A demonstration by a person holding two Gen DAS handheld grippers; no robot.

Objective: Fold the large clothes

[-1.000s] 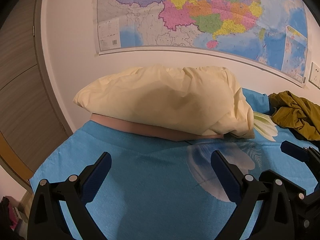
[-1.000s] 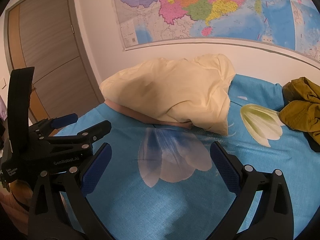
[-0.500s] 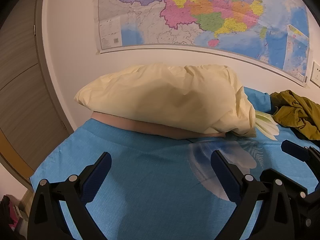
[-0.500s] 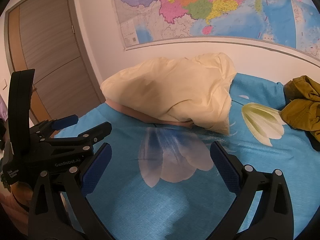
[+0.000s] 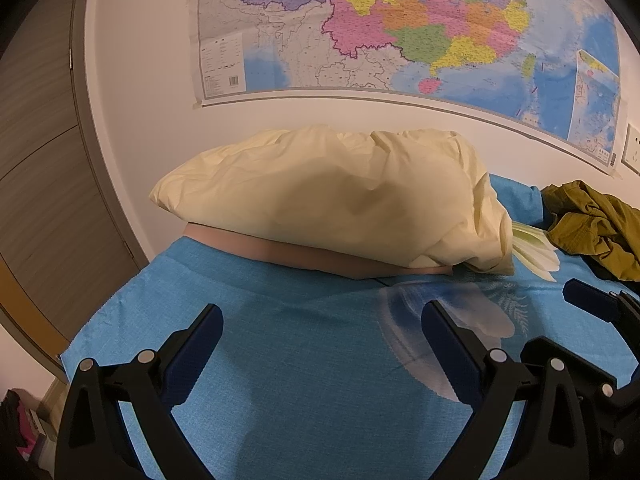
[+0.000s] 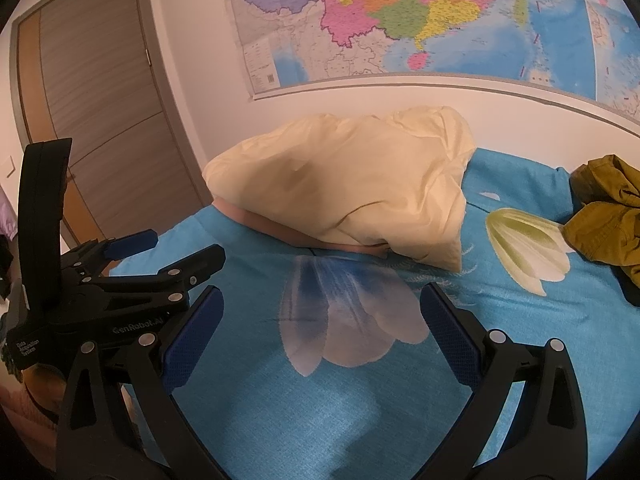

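Left hand-held gripper [image 5: 322, 334]: jaws spread wide, nothing between the blue pads [image 5: 450, 344]; it hovers over the blue bedsheet [image 5: 304, 380] near the bed's left edge. Right hand-held gripper [image 6: 320, 320]: also spread wide and empty, held above the large white flower print [image 6: 352, 320] on the sheet. The two sit just beside each other; the left one's body shows at the left of the right wrist view, and a blue pad tip of the right one shows at the right edge of the left wrist view.

Task item: an olive-green garment [image 6: 604, 220], crumpled in a heap on the bed at the far right, well apart from both grippers. It lies just beside a pale yellow-green flower print [image 6: 528, 248]. A darker piece shows under its lower edge; cannot tell what it is.

Other items: a cream pillow [image 5: 340, 200] lies at the head of the bed on top of a flatter pink-beige pillow [image 5: 320, 256], of which only the front edge shows. A coloured map [image 5: 400, 24] hangs on the white wall above. A brown wooden door [image 6: 96, 100] stands to the left. A wall socket [image 5: 632, 148] is at the right, below the map's corner.
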